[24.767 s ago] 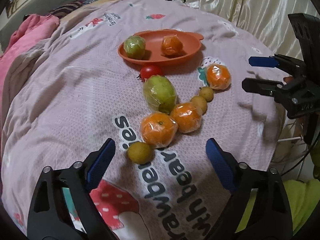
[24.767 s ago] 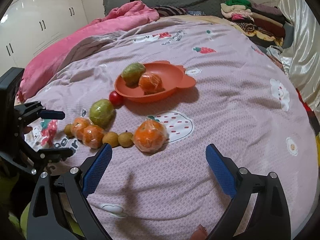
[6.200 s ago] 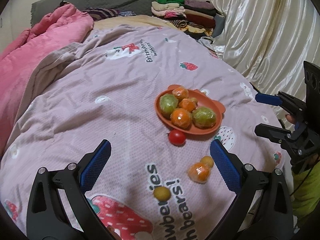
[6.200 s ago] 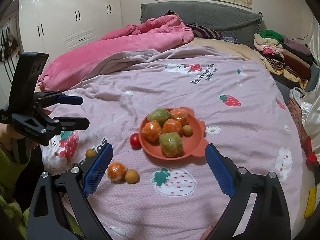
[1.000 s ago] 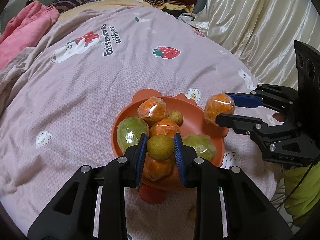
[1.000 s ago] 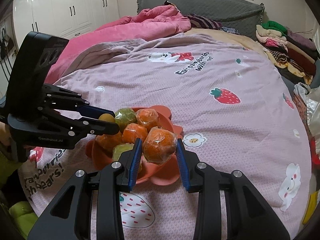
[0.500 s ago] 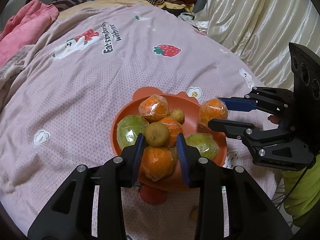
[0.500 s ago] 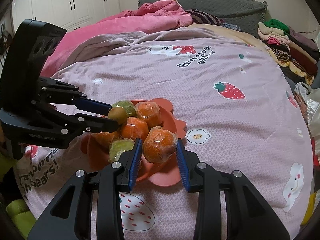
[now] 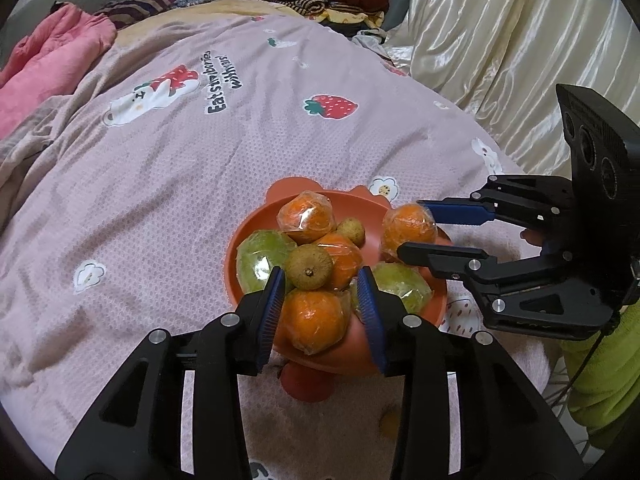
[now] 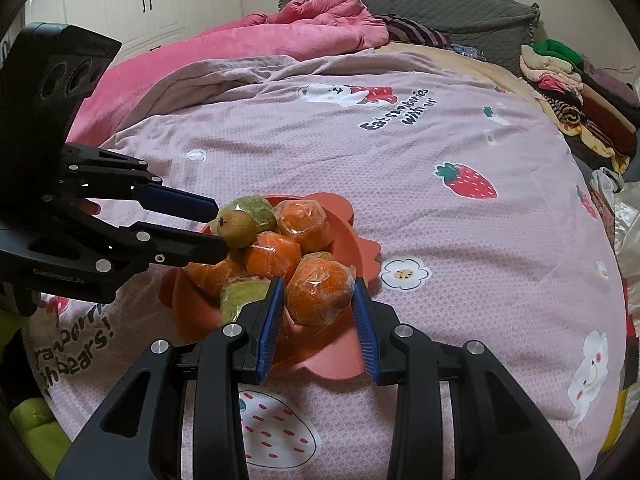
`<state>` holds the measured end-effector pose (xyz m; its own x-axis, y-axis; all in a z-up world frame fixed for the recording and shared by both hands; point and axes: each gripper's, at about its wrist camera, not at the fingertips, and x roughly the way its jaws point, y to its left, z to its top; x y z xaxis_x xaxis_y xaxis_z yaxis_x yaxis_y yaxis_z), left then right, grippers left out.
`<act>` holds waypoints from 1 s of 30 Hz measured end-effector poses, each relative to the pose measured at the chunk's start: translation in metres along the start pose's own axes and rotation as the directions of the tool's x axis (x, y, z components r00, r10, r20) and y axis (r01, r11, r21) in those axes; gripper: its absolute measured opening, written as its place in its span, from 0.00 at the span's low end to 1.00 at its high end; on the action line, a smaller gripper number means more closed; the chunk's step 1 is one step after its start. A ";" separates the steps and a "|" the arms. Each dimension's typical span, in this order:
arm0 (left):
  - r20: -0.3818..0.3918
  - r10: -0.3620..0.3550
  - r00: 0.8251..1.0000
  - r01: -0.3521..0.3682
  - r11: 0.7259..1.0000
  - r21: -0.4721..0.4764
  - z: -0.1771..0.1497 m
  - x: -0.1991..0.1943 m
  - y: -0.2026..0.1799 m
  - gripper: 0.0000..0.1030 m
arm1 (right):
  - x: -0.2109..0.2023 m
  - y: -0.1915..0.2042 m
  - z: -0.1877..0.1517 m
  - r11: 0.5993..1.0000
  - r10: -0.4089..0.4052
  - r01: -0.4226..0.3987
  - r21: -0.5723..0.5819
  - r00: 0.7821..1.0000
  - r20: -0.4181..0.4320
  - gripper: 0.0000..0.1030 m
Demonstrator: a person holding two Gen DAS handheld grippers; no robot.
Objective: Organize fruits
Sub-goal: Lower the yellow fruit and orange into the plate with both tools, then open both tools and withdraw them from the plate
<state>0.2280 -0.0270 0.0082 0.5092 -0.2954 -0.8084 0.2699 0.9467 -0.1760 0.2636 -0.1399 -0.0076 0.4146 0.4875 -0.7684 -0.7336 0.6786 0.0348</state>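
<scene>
Your left tool (image 9: 320, 284) is spread a bit wider than the brown, rough-skinned small fruit (image 9: 309, 267), which sits free on the pile in the orange plate (image 9: 232, 268) just past the tips. Your right tool (image 10: 318, 294) is clamped on a plastic-wrapped orange (image 10: 320, 294), glossy and crinkled, at the plate's near rim on the bed (image 10: 460, 240).

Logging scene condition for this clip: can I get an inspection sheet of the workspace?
Surface: strawberry-print blanket on a bed.
Job's things: wrapped fruits heaped on orange plate; small brown fruit on top.
Clutter: nothing seen.
Claws: left claw open behind the brown fruit; right claw shut on wrapped orange.
Cables: thin dark cable beneath right claw.
Surroundings: pink duvet, folded clothes, curtain.
</scene>
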 end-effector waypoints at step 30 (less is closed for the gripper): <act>0.024 0.009 1.000 -0.009 1.000 -0.017 -0.002 -0.010 0.005 0.39 | -0.009 -0.003 -0.003 0.999 -0.029 0.028 0.025 1.000 0.007 0.39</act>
<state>0.2230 -0.0188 0.0140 0.5310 -0.2898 -0.7963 0.2518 0.9512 -0.1782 0.2603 -0.1483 -0.0027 0.4393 0.4719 -0.7644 -0.7079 0.7057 0.0289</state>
